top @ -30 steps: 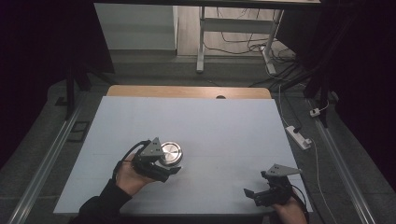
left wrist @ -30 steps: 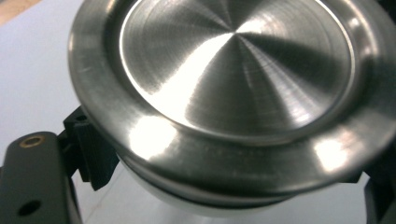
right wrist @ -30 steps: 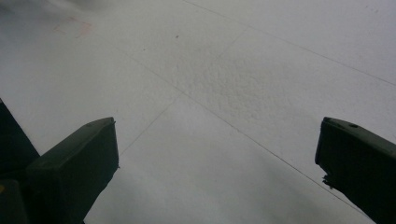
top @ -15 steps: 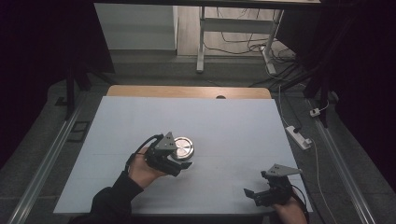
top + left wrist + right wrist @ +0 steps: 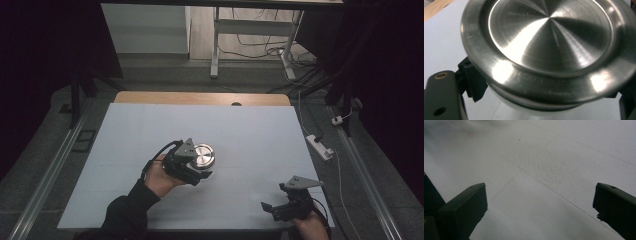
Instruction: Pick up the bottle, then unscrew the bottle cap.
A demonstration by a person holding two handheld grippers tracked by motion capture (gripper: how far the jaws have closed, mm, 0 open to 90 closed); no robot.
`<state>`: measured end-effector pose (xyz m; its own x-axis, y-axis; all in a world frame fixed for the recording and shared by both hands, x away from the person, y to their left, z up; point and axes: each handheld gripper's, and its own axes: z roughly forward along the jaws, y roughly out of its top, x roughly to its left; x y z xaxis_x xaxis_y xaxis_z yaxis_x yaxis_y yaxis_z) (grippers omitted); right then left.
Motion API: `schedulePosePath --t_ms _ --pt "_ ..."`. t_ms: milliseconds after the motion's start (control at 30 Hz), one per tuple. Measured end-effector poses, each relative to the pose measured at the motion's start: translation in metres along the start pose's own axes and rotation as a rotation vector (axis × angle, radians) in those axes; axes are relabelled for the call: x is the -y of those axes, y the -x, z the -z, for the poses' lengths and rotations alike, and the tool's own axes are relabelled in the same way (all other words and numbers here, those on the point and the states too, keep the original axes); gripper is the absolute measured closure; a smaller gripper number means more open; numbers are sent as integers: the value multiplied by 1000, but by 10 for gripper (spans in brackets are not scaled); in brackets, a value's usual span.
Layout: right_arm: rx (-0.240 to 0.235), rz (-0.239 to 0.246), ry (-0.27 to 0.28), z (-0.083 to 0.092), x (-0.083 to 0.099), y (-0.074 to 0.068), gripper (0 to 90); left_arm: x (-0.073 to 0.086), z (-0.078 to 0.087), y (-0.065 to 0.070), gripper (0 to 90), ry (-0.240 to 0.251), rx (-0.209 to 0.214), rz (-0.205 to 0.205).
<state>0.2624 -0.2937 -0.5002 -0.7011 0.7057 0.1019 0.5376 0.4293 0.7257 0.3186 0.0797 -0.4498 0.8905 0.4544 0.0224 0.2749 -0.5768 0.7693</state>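
While gripped between the left gripper (image 5: 200,172) fingers, a steel tin (image 5: 549,47) above the table (image 5: 260,130); right gripper (image 5: 280,207) fingers wide.

Counter (image 5: 150,135): white top, wooden far edge. Floor: white power strip (image 5: 320,146) right of counter; cables (image 5: 260,47) beyond, near metal leg (image 5: 215,45).

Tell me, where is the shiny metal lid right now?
In the high view the lid is left of the table's middle, clamped in the left gripper, far from the right gripper at the near right edge.
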Motion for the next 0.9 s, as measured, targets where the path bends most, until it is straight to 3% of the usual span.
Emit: schedulePosePath --t_ms 367,900 --pt "1 4 8 1 0 0 0 -5 -3 2 154 6 22 4" --pt "7 24 20 2 0 -3 0 1 -7 2 155 -5 39 23"
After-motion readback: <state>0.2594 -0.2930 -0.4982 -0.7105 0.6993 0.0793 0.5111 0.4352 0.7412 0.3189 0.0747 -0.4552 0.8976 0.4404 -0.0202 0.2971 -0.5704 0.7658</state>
